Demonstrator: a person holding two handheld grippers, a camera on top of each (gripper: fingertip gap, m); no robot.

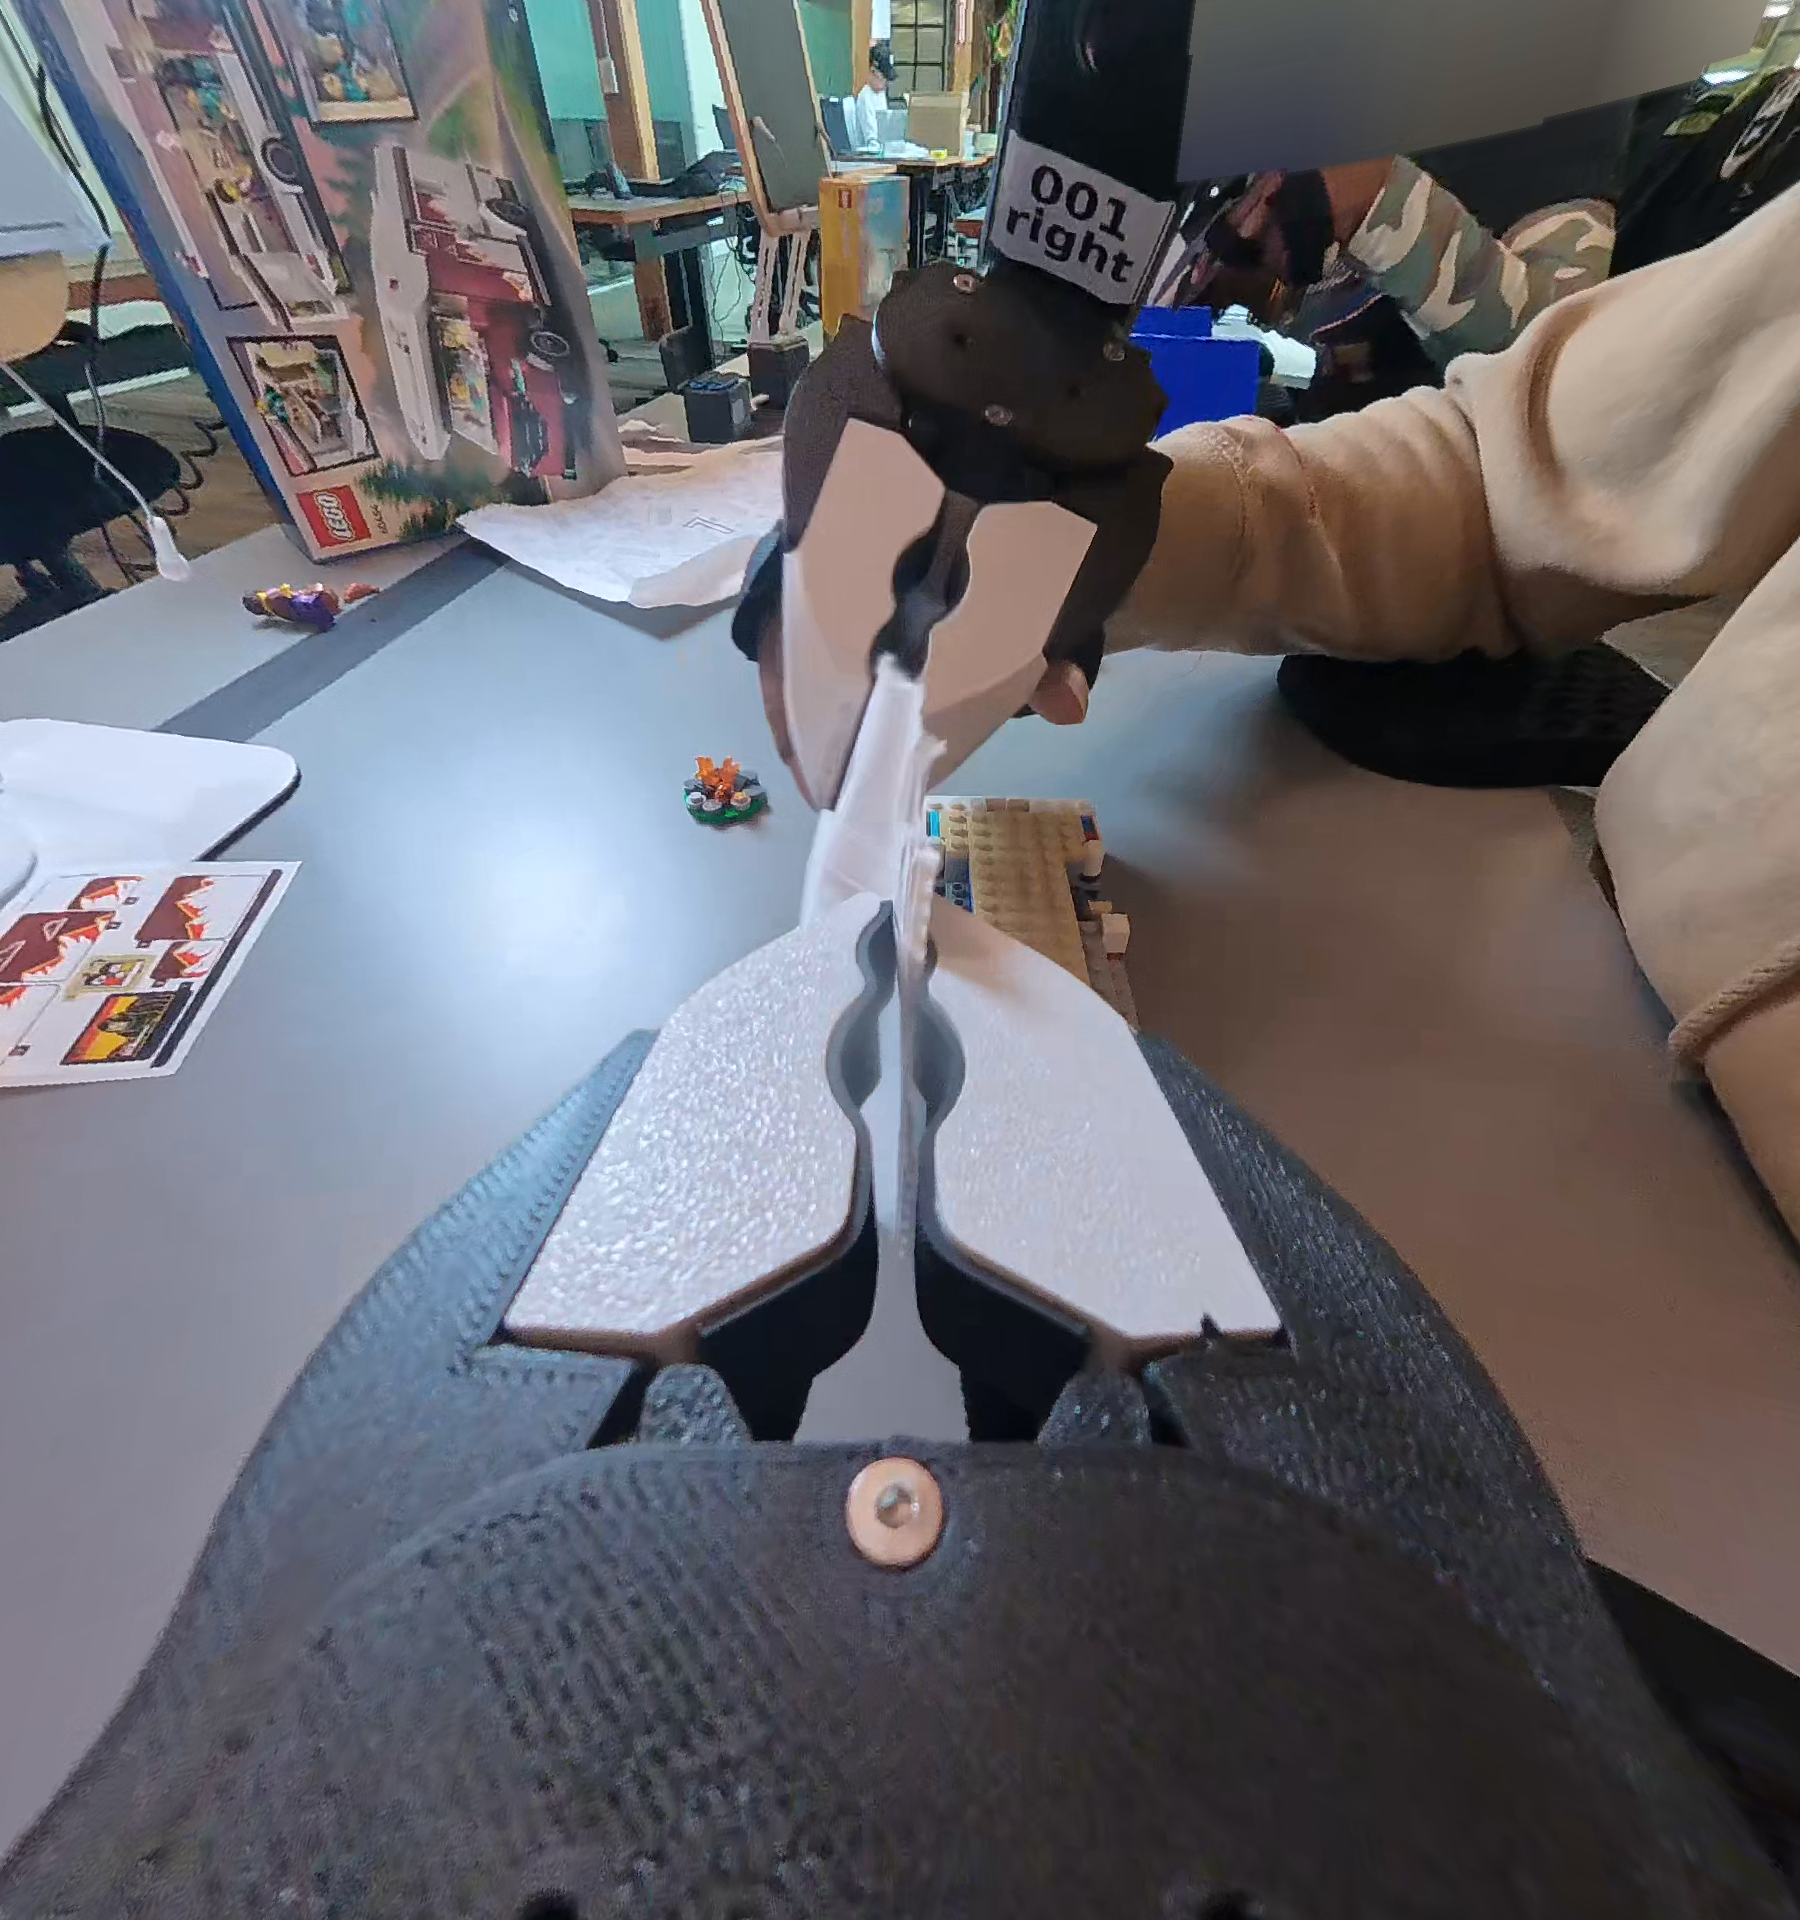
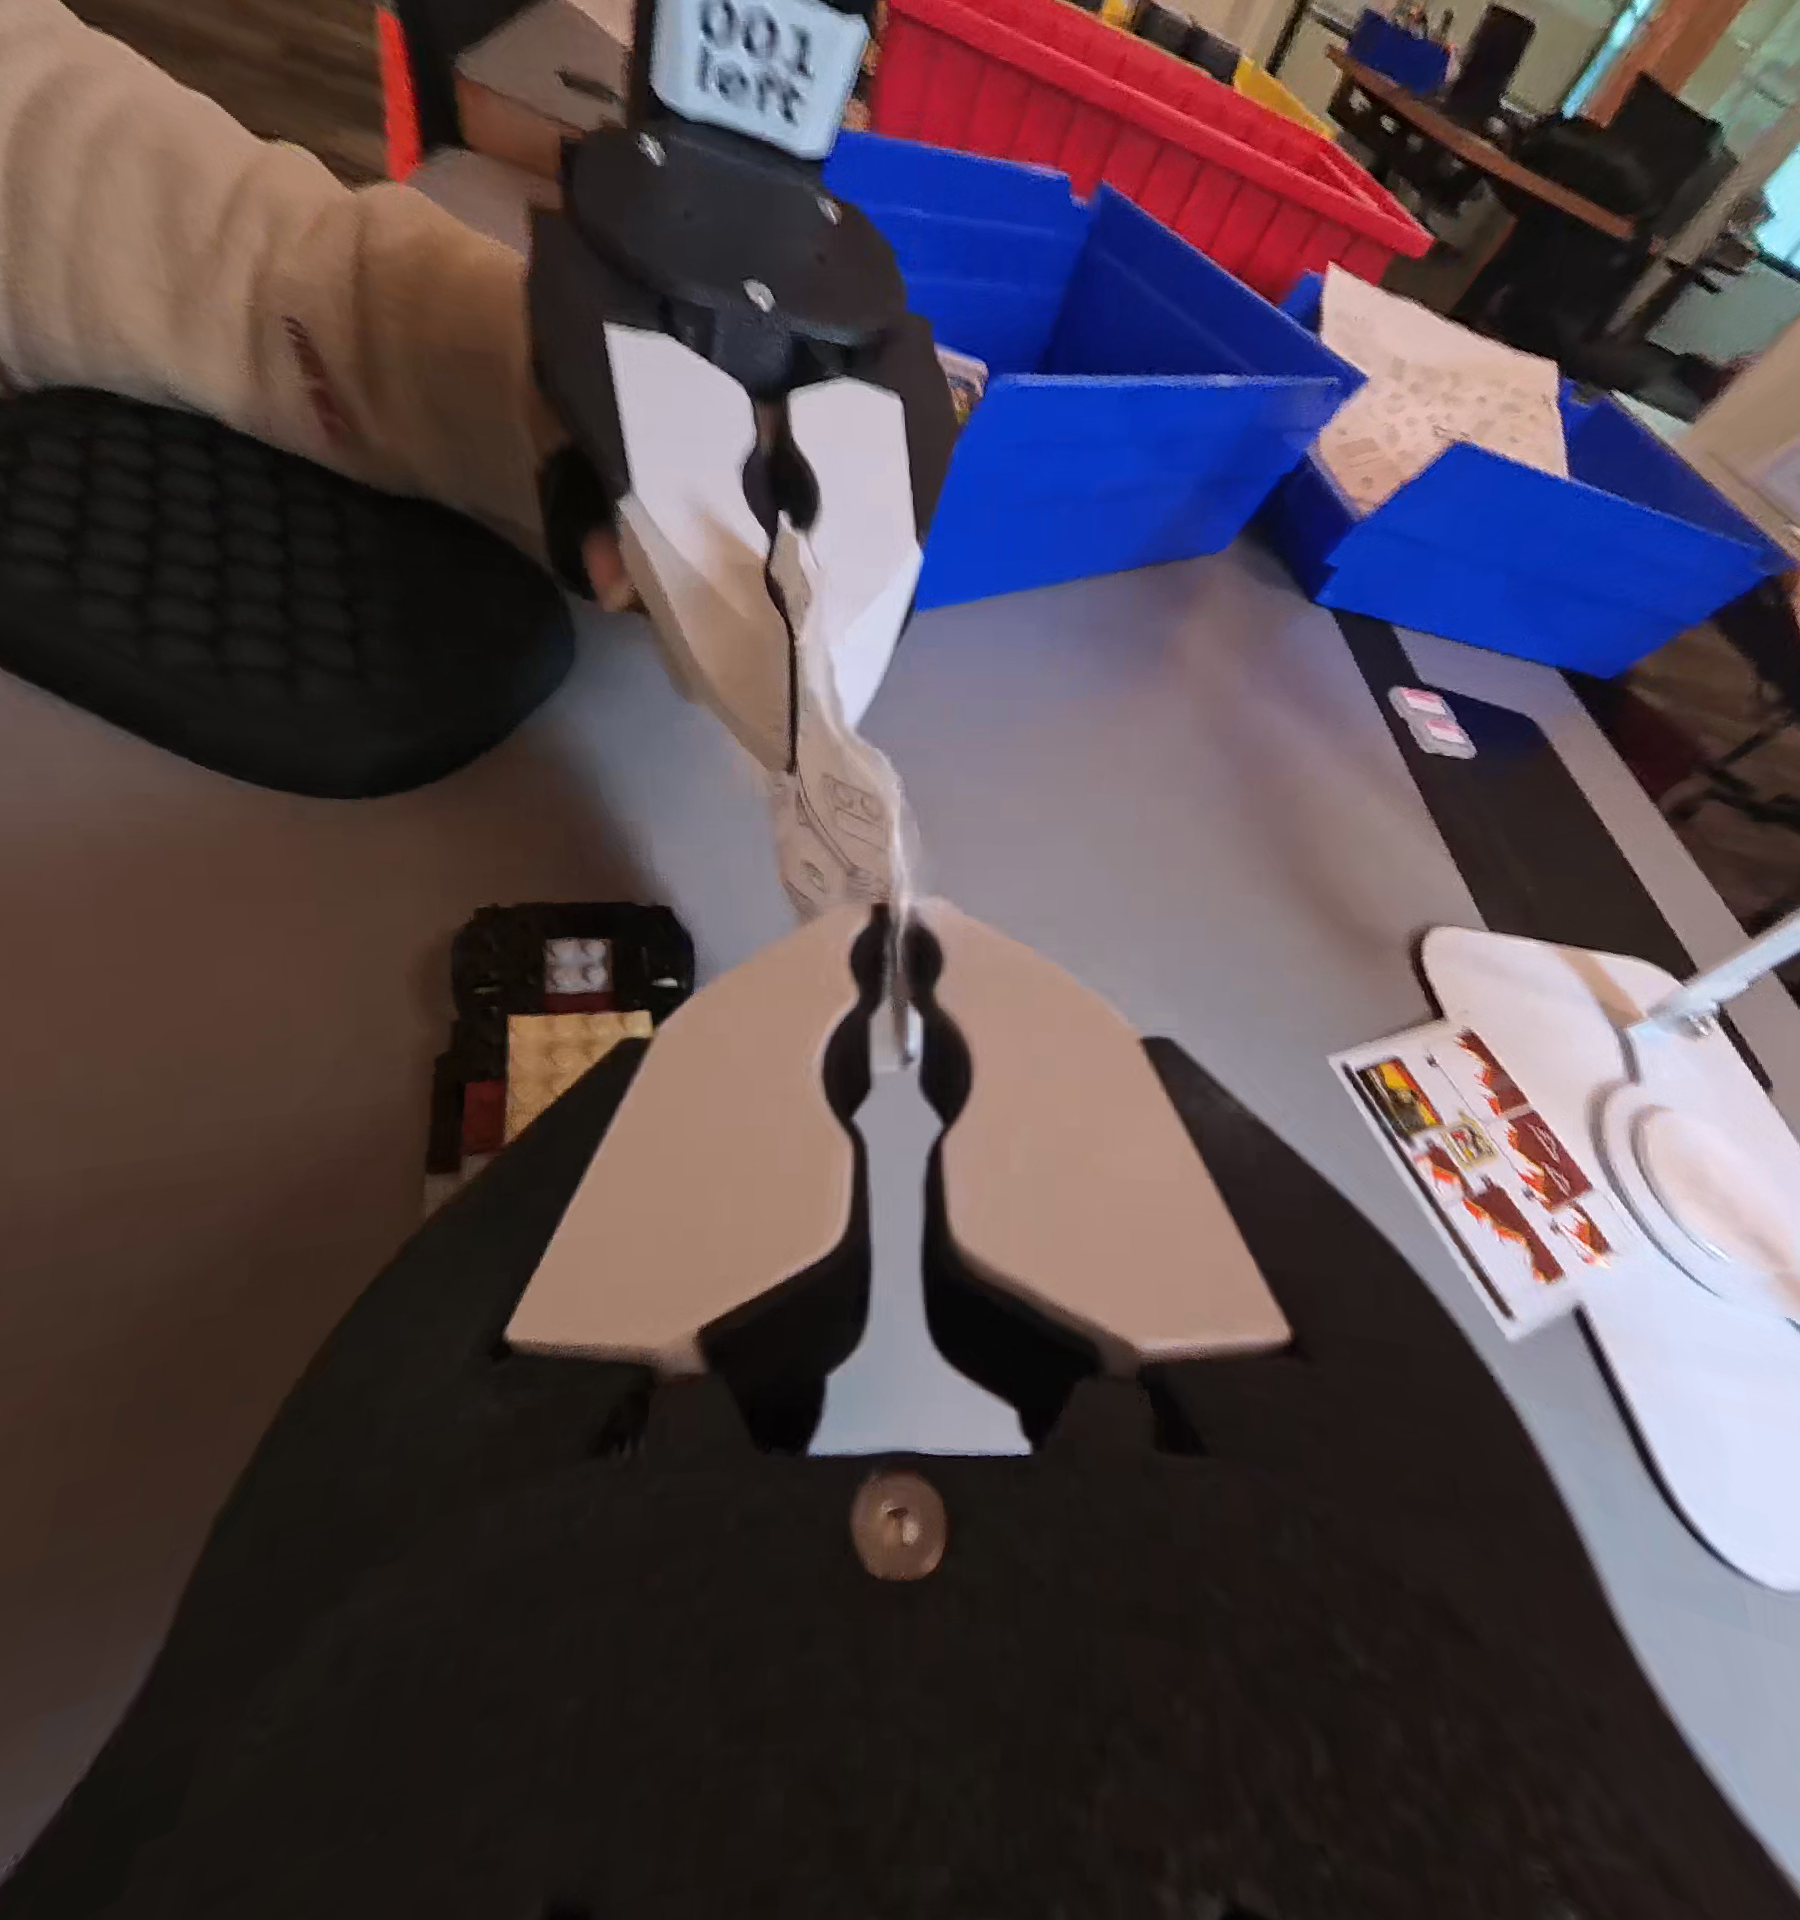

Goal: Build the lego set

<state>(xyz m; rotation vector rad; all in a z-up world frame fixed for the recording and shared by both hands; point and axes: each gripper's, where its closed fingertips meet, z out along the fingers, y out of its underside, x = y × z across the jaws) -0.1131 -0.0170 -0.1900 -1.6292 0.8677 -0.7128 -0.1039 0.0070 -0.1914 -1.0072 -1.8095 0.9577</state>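
Left wrist view: the left gripper pinches one end of a white paper bag, fingers closed on it; the right gripper clamps the other end. The bag hangs stretched between them above the grey table, over a tan brick build.

Right wrist view: the right gripper nips the bag, the left gripper opposite. Blue bins stand behind.

Both grippers' fingers pinch a white paper bag over the table.

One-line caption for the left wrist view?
Left tool and right tool both clamp a white paper bag above the grey table.
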